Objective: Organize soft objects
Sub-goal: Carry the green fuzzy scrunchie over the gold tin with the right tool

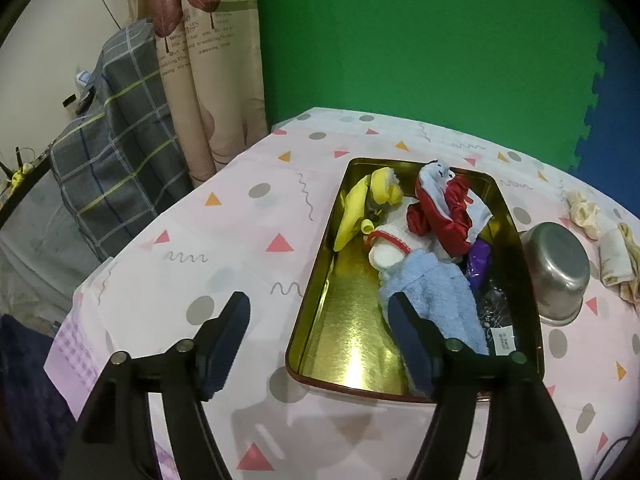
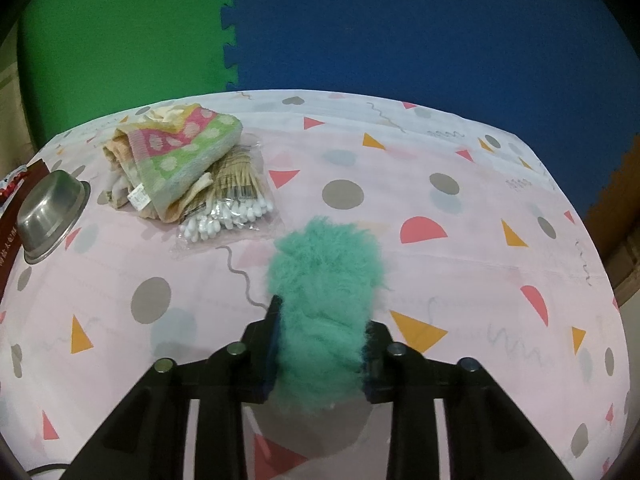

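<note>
Teal fluff (image 2: 326,300) sits squeezed between the right gripper (image 2: 320,344) pads, low over the tablecloth (image 2: 460,264). Left gripper (image 1: 320,340) gapes empty at the gold tray (image 1: 352,340), where earlier cloths lie. Carry the fluff high over the steel bowl (image 2: 52,208) and release only inside the tray's rim.

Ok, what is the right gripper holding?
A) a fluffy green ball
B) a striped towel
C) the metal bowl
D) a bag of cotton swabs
A: the right gripper has its fingers pressed on either side of the fluffy green ball.
</note>
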{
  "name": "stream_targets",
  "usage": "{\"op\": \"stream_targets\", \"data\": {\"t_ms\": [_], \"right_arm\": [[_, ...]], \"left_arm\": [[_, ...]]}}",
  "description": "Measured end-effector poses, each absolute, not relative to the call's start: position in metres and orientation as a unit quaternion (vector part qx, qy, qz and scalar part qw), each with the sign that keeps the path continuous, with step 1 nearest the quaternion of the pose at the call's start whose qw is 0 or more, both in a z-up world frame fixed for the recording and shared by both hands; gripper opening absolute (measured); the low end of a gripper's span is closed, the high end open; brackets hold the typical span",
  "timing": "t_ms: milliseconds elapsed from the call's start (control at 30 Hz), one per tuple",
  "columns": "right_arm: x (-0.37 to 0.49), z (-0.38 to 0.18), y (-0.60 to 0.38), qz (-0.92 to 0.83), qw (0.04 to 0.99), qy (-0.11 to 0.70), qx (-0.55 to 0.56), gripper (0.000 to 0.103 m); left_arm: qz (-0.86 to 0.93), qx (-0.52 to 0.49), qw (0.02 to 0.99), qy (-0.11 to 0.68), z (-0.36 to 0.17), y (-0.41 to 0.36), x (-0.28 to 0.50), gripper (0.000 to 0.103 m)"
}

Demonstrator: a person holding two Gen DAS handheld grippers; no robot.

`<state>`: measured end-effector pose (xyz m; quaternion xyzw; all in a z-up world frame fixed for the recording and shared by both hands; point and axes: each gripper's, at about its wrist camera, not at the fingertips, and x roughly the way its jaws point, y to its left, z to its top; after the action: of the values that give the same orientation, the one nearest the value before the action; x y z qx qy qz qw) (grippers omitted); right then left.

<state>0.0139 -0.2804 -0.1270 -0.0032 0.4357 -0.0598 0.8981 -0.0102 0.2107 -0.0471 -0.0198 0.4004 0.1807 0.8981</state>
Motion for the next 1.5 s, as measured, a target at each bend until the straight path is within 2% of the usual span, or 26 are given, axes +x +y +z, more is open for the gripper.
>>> {"op": "stream_targets", "data": {"t_ms": [67,200,567,1100,1500], "right_arm": [[0.013,-0.125,-0.277,-0.060,0.898,0.437,-0.003,0.023],[0.012,-0.120,-0.267,-0.052,0.897,0.438,-0.008,0.023],[0.009,-0.093,-0.213,0.013,0.907,0.420,-0.024,0.023],[0.019,-0.045,-0.061,0.187,0.900,0.390,-0.057,0.023],[0.033,-0.042,0.050,0.289,0.871,0.390,-0.075,0.023]], "left_arm": [[0.182,-0.024,0.897,0.402,-0.047,0.211,-0.010,0.070],[0.182,-0.030,0.897,0.401,-0.047,0.214,-0.010,0.074],[0.190,-0.043,0.896,0.400,-0.049,0.222,-0.010,0.075],[0.250,-0.097,0.883,0.385,-0.044,0.250,-0.020,0.077],[0.286,-0.126,0.869,0.384,-0.048,0.270,-0.024,0.078]]}}
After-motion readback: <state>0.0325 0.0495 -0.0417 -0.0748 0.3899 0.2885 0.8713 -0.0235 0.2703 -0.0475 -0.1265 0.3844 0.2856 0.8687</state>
